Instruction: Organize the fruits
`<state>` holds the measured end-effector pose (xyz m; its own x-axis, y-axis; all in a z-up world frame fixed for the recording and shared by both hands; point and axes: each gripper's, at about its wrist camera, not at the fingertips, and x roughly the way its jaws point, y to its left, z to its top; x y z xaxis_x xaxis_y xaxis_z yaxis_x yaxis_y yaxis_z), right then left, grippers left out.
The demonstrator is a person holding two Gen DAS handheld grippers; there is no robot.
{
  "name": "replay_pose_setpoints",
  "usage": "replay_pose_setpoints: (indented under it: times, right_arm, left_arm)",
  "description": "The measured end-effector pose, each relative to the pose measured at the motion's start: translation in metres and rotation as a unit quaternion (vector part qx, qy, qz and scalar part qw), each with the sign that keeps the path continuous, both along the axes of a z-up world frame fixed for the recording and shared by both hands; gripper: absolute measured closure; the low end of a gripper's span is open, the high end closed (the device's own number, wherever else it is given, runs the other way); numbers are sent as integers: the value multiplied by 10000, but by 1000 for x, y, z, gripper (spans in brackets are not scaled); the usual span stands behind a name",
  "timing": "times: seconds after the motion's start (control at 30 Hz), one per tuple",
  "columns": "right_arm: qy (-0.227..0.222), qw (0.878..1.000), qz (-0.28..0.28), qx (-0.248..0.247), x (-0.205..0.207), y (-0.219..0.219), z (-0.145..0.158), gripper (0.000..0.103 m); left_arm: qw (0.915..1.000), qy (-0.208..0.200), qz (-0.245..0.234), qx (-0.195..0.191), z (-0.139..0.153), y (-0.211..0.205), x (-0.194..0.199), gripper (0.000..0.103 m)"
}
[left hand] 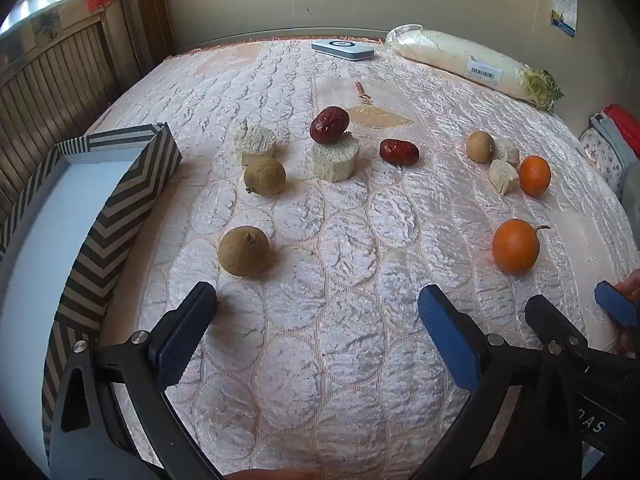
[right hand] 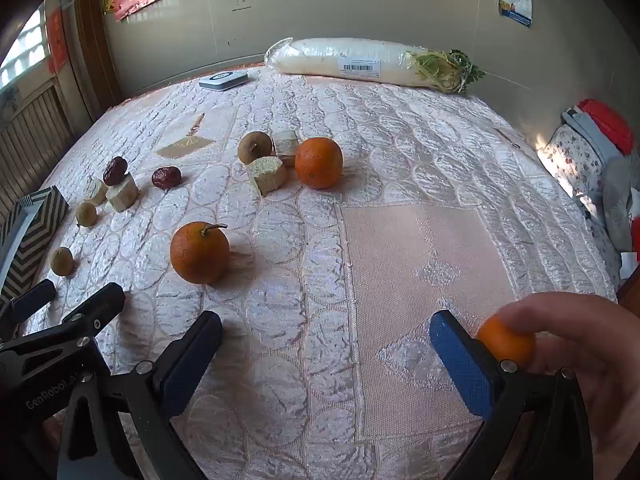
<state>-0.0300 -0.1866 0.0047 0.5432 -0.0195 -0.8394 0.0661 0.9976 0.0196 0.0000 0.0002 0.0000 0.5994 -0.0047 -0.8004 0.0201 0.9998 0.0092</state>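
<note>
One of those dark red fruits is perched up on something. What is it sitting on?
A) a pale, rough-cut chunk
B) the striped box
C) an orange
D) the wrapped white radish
A: the red date rests on top of a pale cut chunk, while the other date lies directly on the quilted cover, apart from the oranges and the box.

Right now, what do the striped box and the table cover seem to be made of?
Striped box: probably printed cardboard, matte, with crisp folded edges and a plain pale inside. Table cover: woven fabric, likely satin-like synthetic, with a quilted pattern that catches a glossy sheen.
</note>
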Motion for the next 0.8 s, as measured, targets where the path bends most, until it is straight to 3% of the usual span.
replay_pose_setpoints:
  times: [0.8]
  right_arm:
    - [23, 9999, 97, -10, 1, 1, 1, 0]
  left_arm:
    - [10000, 0, 0, 31, 0, 0, 0, 1]
